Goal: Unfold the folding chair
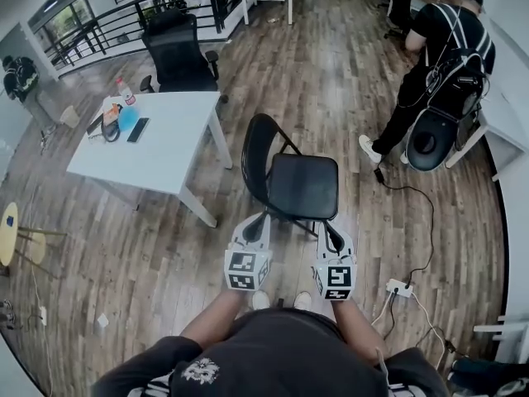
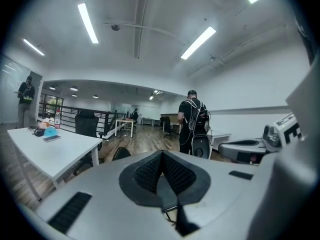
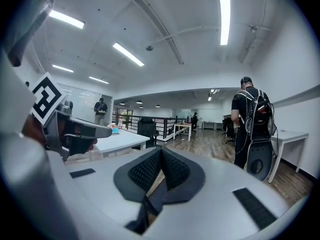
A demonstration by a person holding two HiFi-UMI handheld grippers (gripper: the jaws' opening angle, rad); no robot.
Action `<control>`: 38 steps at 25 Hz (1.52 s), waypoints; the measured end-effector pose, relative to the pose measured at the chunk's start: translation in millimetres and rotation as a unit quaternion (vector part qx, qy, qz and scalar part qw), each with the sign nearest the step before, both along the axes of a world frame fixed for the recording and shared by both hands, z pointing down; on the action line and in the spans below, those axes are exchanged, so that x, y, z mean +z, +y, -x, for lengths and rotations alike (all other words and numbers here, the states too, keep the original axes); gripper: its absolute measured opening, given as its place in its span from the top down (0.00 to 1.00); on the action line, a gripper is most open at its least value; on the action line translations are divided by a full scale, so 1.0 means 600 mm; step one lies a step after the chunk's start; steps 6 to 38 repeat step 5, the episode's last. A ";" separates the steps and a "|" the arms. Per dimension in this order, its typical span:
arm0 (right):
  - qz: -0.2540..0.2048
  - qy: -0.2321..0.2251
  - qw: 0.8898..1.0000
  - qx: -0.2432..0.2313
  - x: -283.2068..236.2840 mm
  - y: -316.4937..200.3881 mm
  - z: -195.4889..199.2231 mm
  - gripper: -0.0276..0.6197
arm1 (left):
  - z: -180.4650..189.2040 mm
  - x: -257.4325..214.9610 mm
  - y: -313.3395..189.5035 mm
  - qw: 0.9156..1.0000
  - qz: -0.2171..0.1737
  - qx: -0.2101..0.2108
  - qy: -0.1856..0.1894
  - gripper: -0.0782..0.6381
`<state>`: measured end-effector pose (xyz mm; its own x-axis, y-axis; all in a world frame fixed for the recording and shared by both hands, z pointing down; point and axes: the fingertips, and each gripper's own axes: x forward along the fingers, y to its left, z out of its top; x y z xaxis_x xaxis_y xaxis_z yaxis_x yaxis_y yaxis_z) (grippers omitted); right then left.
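black padded metal folding chair [image 1: 302, 184] stood open at twelve o'clock — grey left gripper [image 1: 264, 217] and right gripper [image 1: 331, 231] closed, empty; a nudge could refold it.

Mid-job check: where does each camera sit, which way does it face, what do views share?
Head view: on the person's head, facing steeply down at the folding chair, which stands open; torso, forearms, left gripper and right gripper show.
Left gripper view: on the left gripper, facing about level across the room; its shut fingers low centre, right gripper at the right edge.
Right gripper view: likewise level; its shut fingers low, left gripper at left.
Shared: both gripper views show the white table and the standing person.
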<state>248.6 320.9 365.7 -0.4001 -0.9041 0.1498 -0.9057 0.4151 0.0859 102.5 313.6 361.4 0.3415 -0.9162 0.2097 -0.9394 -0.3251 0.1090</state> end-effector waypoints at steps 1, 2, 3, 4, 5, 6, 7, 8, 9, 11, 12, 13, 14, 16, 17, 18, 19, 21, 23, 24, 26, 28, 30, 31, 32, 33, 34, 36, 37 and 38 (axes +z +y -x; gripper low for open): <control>-0.001 0.000 1.000 0.000 -0.002 0.000 -0.001 0.93 | 0.000 0.000 0.000 1.000 0.001 -0.002 0.001 0.88; -0.003 0.000 1.000 -0.001 -0.004 0.000 -0.002 0.93 | -0.001 0.000 -0.001 1.000 0.001 -0.003 0.002 0.88; -0.005 0.000 1.000 -0.001 -0.006 0.000 -0.003 0.93 | -0.002 -0.001 -0.002 1.000 0.001 -0.004 0.003 0.88; -0.007 -0.001 1.000 -0.002 -0.008 -0.001 -0.004 0.93 | -0.003 -0.002 -0.003 1.000 0.001 -0.004 0.003 0.88; -0.009 -0.001 1.000 -0.003 -0.010 -0.002 -0.005 0.93 | -0.005 -0.004 -0.004 1.000 0.000 -0.004 0.004 0.88; -0.009 -0.001 1.000 -0.003 -0.010 -0.002 -0.005 0.93 | -0.005 -0.004 -0.004 1.000 0.000 -0.004 0.004 0.88; -0.009 -0.001 1.000 -0.003 -0.010 -0.002 -0.005 0.93 | -0.005 -0.004 -0.004 1.000 0.000 -0.004 0.004 0.88; -0.009 -0.001 1.000 -0.003 -0.010 -0.002 -0.005 0.93 | -0.005 -0.004 -0.004 1.000 0.000 -0.004 0.004 0.88; -0.009 -0.001 1.000 -0.003 -0.010 -0.002 -0.005 0.93 | -0.005 -0.004 -0.004 1.000 0.000 -0.004 0.004 0.88; -0.009 -0.001 1.000 -0.003 -0.010 -0.002 -0.005 0.93 | -0.005 -0.004 -0.004 1.000 0.000 -0.004 0.004 0.88; -0.009 -0.001 1.000 -0.003 -0.010 -0.002 -0.005 0.93 | -0.005 -0.004 -0.004 1.000 0.000 -0.004 0.004 0.88; -0.009 -0.001 1.000 -0.003 -0.010 -0.002 -0.005 0.93 | -0.005 -0.004 -0.004 1.000 0.000 -0.004 0.004 0.88; -0.009 -0.001 1.000 -0.003 -0.010 -0.002 -0.005 0.93 | -0.005 -0.004 -0.004 1.000 0.000 -0.004 0.004 0.88; -0.009 -0.001 1.000 -0.003 -0.010 -0.002 -0.005 0.93 | -0.005 -0.004 -0.004 1.000 0.000 -0.004 0.004 0.88; -0.009 -0.001 1.000 -0.003 -0.010 -0.002 -0.005 0.93 | -0.005 -0.004 -0.004 1.000 0.000 -0.004 0.004 0.88; -0.009 -0.001 1.000 -0.003 -0.010 -0.002 -0.005 0.93 | -0.005 -0.004 -0.004 1.000 0.000 -0.004 0.004 0.88; -0.009 -0.001 1.000 -0.003 -0.010 -0.002 -0.005 0.93 | -0.005 -0.004 -0.004 1.000 0.000 -0.004 0.004 0.88; -0.009 -0.001 1.000 -0.003 -0.010 -0.002 -0.005 0.93 | -0.005 -0.004 -0.004 1.000 0.000 -0.004 0.004 0.88; -0.009 -0.001 1.000 -0.003 -0.010 -0.002 -0.005 0.93 | -0.005 -0.004 -0.004 1.000 0.000 -0.004 0.004 0.88; -0.009 -0.001 1.000 -0.003 -0.010 -0.002 -0.005 0.93 | -0.005 -0.004 -0.004 1.000 0.000 -0.004 0.004 0.88; -0.009 -0.001 1.000 -0.003 -0.010 -0.002 -0.005 0.93 | -0.005 -0.004 -0.004 1.000 0.000 -0.004 0.004 0.88; -0.009 -0.001 1.000 -0.003 -0.010 -0.002 -0.005 0.93 | -0.005 -0.004 -0.004 1.000 0.000 -0.004 0.004 0.88; -0.009 -0.001 1.000 -0.003 -0.010 -0.002 -0.005 0.93 | -0.005 -0.004 -0.004 1.000 0.000 -0.004 0.004 0.88; -0.009 -0.001 1.000 -0.003 -0.010 -0.002 -0.005 0.93 | -0.005 -0.004 -0.004 1.000 0.000 -0.004 0.004 0.88; -0.009 -0.001 1.000 -0.003 -0.010 -0.002 -0.005 0.93 | -0.005 -0.004 -0.004 1.000 0.000 -0.004 0.004 0.88; -0.009 -0.001 1.000 -0.003 -0.010 -0.002 -0.005 0.93 | -0.005 -0.004 -0.004 1.000 0.000 -0.004 0.004 0.88; -0.009 -0.001 1.000 -0.003 -0.010 -0.002 -0.005 0.93 | -0.005 -0.004 -0.004 1.000 0.000 -0.004 0.004 0.88; -0.009 -0.001 1.000 -0.003 -0.010 -0.002 -0.005 0.93 | -0.005 -0.004 -0.004 1.000 0.000 -0.004 0.004 0.88; -0.009 -0.001 1.000 -0.003 -0.010 -0.002 -0.005 0.93 | -0.005 -0.004 -0.004 1.000 0.000 -0.004 0.004 0.88; -0.009 -0.001 1.000 -0.003 -0.010 -0.002 -0.005 0.93 | -0.005 -0.004 -0.004 1.000 0.000 -0.004 0.004 0.88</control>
